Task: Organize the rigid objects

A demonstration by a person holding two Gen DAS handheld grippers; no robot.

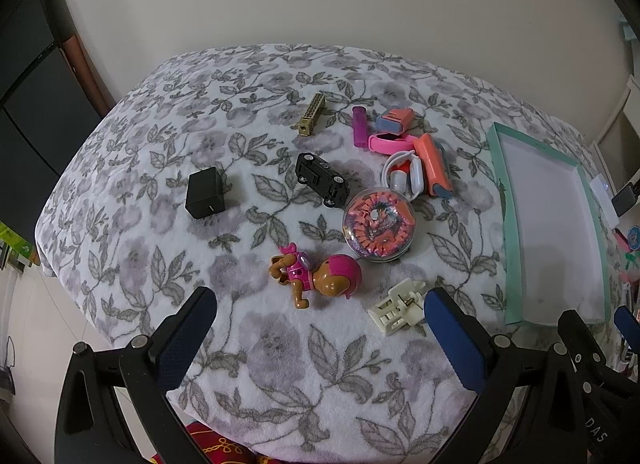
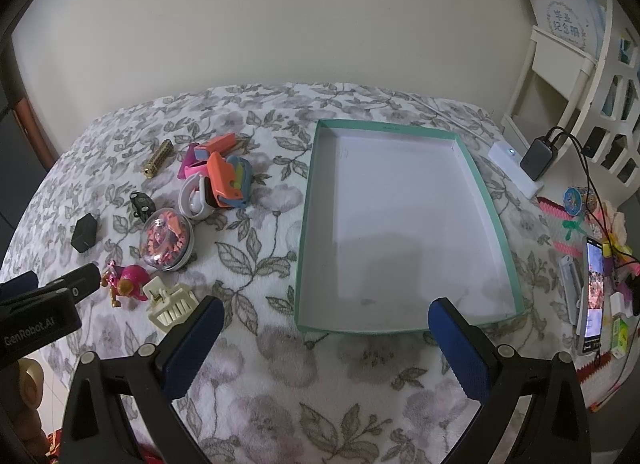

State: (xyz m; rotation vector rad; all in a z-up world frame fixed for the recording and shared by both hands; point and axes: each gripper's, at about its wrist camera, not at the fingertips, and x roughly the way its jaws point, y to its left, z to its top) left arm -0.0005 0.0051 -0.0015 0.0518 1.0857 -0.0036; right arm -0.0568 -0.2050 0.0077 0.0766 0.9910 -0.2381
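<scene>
From the left wrist camera, the left gripper [image 1: 320, 312] hangs spread wide with nothing between its blue-padded fingers [image 1: 188, 338], above the near edge of a bed covered by a floral blanket [image 1: 132, 167]. Just ahead of it lie a pink-helmeted puppy figure [image 1: 316, 280] and a cream hair claw [image 1: 396, 306], the claw just beside the gripper's right finger. Farther in sit a clear dome toy [image 1: 376, 225], a black toy car [image 1: 322, 179] and a black charger block [image 1: 205, 192] toward the left edge. Near the far edge rests a gold bus [image 1: 312, 115], with a tangle of pink, orange and white pieces [image 1: 404, 151] to its right; what each piece is I cannot tell for sure. The teal box lid [image 1: 552, 223] lies along the right edge, nothing in it. From the right wrist camera, the right gripper [image 2: 326, 332] is likewise wide and empty, poised over the near rim of the teal box lid [image 2: 304, 219]. The toys cluster left of the lid: hair claw [image 2: 172, 304], puppy figure [image 2: 126, 282], dome toy [image 2: 168, 240], charger block [image 2: 85, 238]. The left gripper's body [image 2: 36, 312] shows at the left border, and a phone [image 2: 592, 296] lies beyond the right edge.
</scene>
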